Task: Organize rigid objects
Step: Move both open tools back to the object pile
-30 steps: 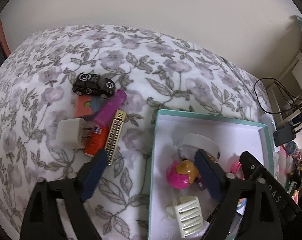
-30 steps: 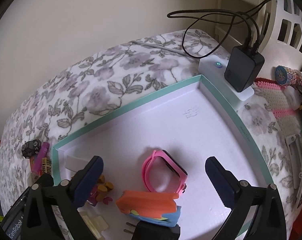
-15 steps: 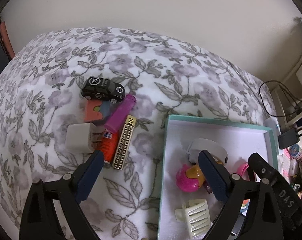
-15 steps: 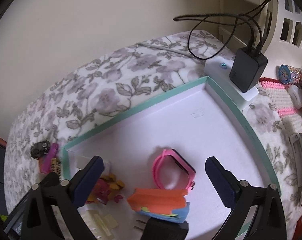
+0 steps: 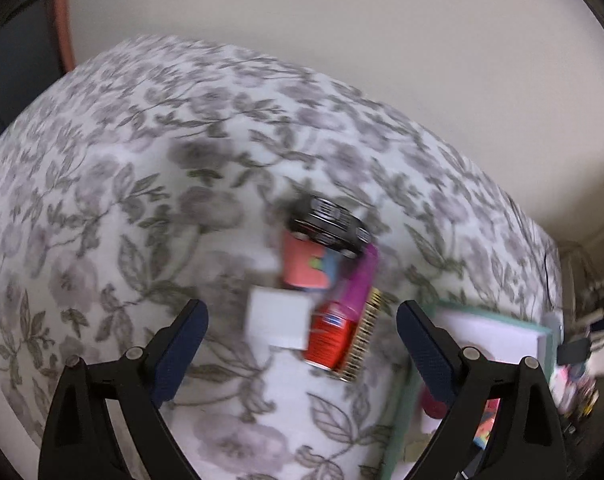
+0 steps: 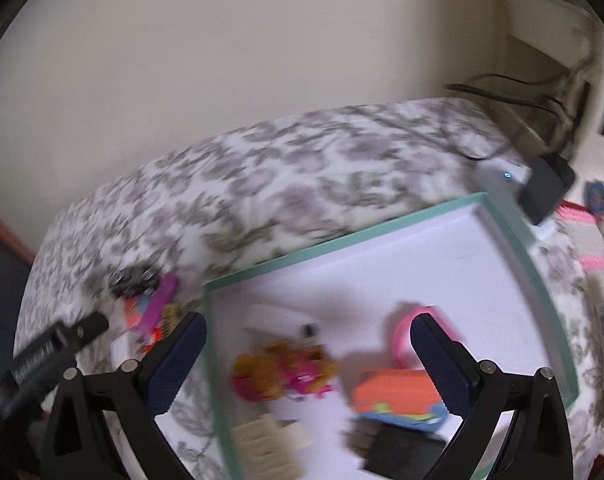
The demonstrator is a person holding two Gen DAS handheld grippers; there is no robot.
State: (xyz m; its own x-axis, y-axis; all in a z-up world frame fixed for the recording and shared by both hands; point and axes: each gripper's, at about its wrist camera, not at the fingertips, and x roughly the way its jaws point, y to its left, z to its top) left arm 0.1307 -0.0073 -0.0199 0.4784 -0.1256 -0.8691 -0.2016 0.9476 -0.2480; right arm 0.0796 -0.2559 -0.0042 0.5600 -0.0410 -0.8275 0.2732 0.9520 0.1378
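Both views have swung left since a second ago: the pile that sat left of the left gripper (image 5: 302,326) is now framed between its jaws, and the tray has slid to the right edge of that view. Both frames are motion-blurred.

Left gripper: jaws wide apart, nothing between the pads, hovering over the pile on the quilt (image 5: 142,184) (soft, white with grey floral print).

Pile, touching or overlapping:
- toy car (image 5: 329,226), black, glossy, at the far end
- orange card (image 5: 303,268), flat, with a blue patch, just below the car
- white block (image 5: 276,322), boxy, smooth plastic
- purple tube (image 5: 359,280), slim, lying diagonal
- red item (image 5: 327,338), printed label, at the tube's near end; shape unclear
- gold comb (image 5: 361,338), ribbed strip, against the red item's right side

Right gripper (image 6: 307,342): jaws also spread, empty, above the tray (image 6: 341,240), a shallow rectangle with a teal rim and a smooth white floor.

In the tray:
- pink band (image 6: 401,332), a rubbery loop
- pink-yellow toy (image 6: 290,370), lumpy
- orange-blue piece (image 6: 393,398), flat
- cream clip (image 6: 262,446), slatted
- black block (image 6: 397,454), at the near edge

The left gripper's body shows as a black bar at the left of the right view.
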